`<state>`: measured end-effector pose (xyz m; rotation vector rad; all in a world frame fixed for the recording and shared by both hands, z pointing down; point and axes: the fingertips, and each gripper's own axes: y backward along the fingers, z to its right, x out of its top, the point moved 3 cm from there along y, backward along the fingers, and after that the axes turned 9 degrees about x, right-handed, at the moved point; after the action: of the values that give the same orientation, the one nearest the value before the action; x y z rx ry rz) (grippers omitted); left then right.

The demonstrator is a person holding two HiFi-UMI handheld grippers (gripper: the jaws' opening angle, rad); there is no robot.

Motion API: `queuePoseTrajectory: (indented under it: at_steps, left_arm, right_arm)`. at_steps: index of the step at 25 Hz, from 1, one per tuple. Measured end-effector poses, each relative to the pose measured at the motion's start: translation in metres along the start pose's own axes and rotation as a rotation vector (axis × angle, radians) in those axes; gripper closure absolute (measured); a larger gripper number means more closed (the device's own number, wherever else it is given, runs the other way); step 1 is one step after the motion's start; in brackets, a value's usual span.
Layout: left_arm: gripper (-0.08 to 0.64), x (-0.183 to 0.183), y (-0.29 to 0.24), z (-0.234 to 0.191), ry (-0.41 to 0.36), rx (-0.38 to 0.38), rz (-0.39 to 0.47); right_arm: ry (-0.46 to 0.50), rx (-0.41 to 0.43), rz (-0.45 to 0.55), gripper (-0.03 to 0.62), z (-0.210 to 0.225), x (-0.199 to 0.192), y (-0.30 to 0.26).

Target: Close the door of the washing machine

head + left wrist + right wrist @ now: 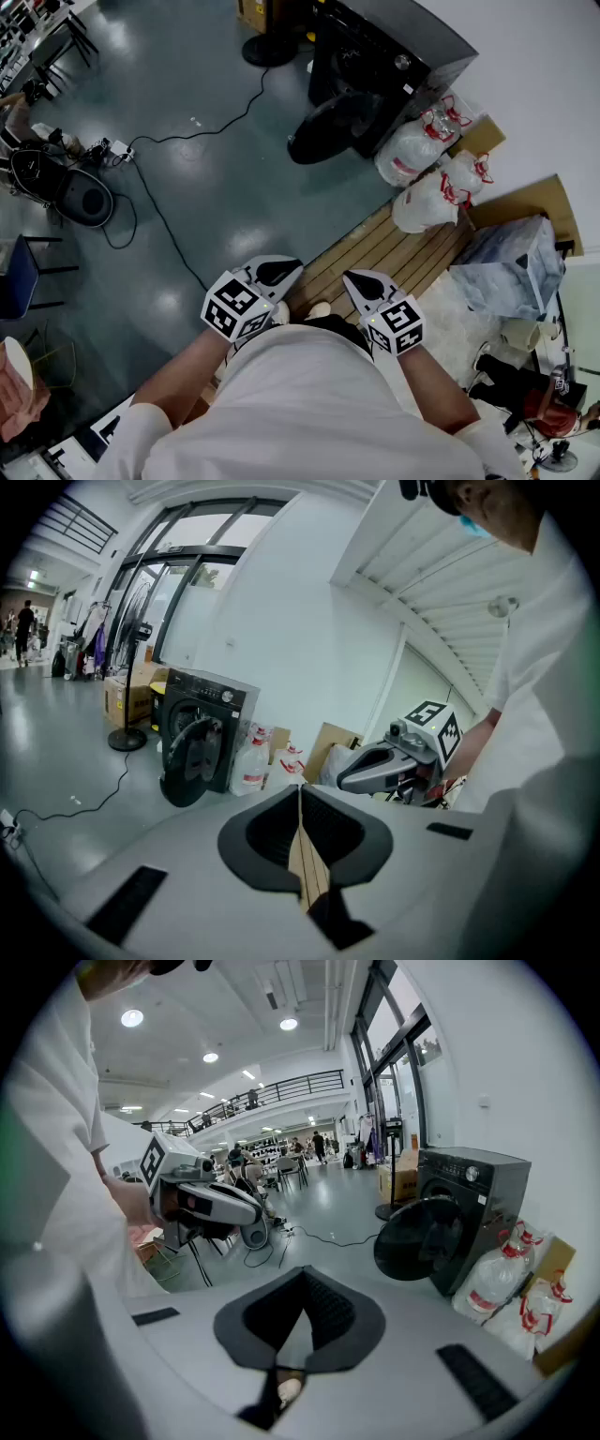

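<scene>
Fingers point(265, 834) of the left gripper point(281, 272) are pressed together with nothing between them, only a sliver of boards point(403, 246) showing through beneath; the right gripper point(362, 281) is likewise closed and empty, its tips meeting in its own view; that fits the job, I judge, since a door needs a push and not a grasp, and closed fingers give one firm, blunt tip to push with; both grippers are held close to the person's body and tilted downward, side by side, probably because nothing is within reach yet; the washer point(394, 56) stands well apart from them, at the far edge of the floor point(225, 187) against the white wall point(534, 75); its round dark door point(328, 131) hangs swung out over the open floor, not yet closed; jugs point(412, 150) crowd the washer's right side, next to the boards, so the open floor looks the easier way in; a cable point(159, 216) trails across that floor on the left and could catch a foot on the way; the task seems barely begun, with the walk to the washer and the push on the door both left to do.
</scene>
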<state>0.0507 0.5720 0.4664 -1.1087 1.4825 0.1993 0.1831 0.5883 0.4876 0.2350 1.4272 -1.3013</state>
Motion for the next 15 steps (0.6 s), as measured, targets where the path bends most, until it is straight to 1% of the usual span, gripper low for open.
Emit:
queuePoseTrajectory:
  at_steps: [4,8,11,15]
  left_arm:
    - [0.537,-0.003,0.013,-0.018,0.011,0.052,0.028]
    - [0.535,-0.007,0.015,-0.024,0.043,0.063,0.040]
    - [0.535,0.000,0.007,-0.032,0.043,0.071,0.044]
    - [0.535,0.008,-0.010,-0.056,0.049,0.103,0.036]
  right_arm:
    - [0.015,0.005,0.007,0.586,-0.013,0.010,-0.013]
    - [0.026,0.014,0.001,0.586,-0.019,0.016,-0.020]
    - [0.033,0.024,-0.008,0.586,-0.009,0.023,-0.026]
    - [0.017,0.049,-0.009,0.586,0.023,0.035,-0.046]
